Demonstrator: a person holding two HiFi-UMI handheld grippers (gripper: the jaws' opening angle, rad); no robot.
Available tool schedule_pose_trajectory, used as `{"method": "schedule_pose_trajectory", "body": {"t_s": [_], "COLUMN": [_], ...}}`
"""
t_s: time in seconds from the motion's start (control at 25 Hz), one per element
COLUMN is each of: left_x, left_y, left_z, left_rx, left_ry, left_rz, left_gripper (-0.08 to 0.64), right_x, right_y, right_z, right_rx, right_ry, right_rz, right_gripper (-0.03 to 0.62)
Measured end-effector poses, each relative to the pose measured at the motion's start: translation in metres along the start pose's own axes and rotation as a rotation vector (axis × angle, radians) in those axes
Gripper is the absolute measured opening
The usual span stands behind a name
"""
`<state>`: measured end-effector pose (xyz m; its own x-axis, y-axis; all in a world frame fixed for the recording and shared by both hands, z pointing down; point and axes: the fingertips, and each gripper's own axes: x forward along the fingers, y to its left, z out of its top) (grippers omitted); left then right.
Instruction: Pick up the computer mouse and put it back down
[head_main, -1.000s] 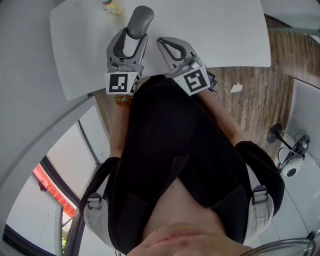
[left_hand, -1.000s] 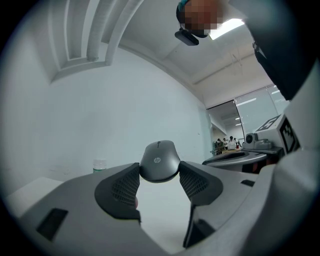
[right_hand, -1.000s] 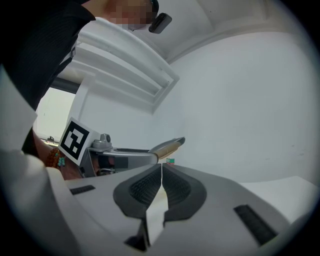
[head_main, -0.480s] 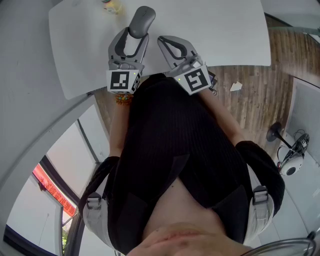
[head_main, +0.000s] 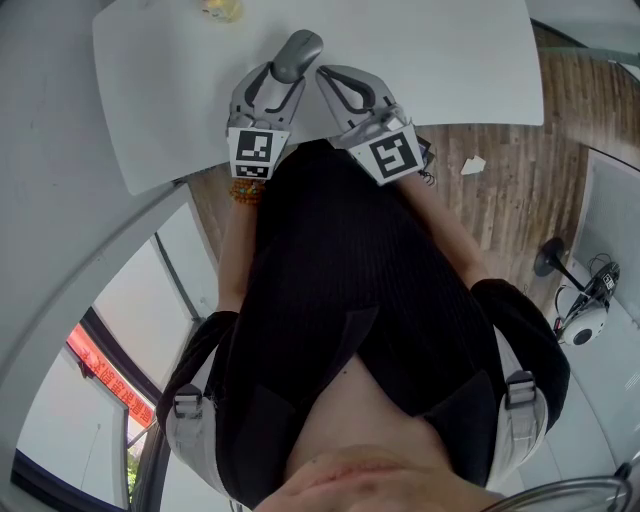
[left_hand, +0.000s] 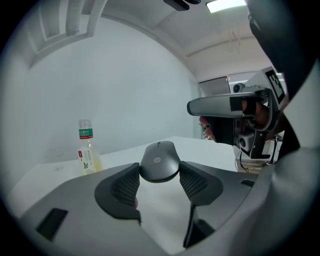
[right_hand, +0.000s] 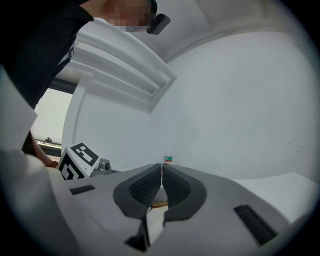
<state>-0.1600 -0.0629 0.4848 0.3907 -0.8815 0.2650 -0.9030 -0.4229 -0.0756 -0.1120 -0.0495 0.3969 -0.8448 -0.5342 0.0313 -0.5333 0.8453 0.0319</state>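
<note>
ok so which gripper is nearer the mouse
Left. The left gripper holds the mouse between its fingers. The right gripper is shut and empty, just to the mouse's right in the head view.

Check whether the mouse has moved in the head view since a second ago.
Yes. Held in the left gripper, the mouse has shifted right, away from the bottle and toward the near edge of the table.

Grey mouse (left_hand: 159, 161) bears an hp logo; bottle (left_hand: 87, 150) label illegible.
</note>
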Motion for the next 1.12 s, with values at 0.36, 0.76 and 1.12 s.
{"method": "schedule_pose_trajectory", "body": {"t_s": [0.36,0.76,1.12], "left_x": [0.011,0.019,0.036], "left_y": [-0.020,-0.038,-0.055], "left_z": [-0.015,-0.035,-0.053], "left_rx": [0.038,0.068,0.133], "left_ry": [0.075,0.154,0.256], "left_rz": [-0.067,-0.150,-0.229], "left_gripper": [0.256,0.256,0.256], "right_x": [-0.004,-0.012,-0.030], "right_y": [-0.005,-0.016,-0.045], "right_z": [0.000,0.000,-0.006], "right_rx": [0.008,0.028,0.054], "right_ry": [-0.005,-0.003,0.005], "right_rz": [0.003,-0.047,-0.155], "right_gripper": [0.029,0.029,0.029]}}
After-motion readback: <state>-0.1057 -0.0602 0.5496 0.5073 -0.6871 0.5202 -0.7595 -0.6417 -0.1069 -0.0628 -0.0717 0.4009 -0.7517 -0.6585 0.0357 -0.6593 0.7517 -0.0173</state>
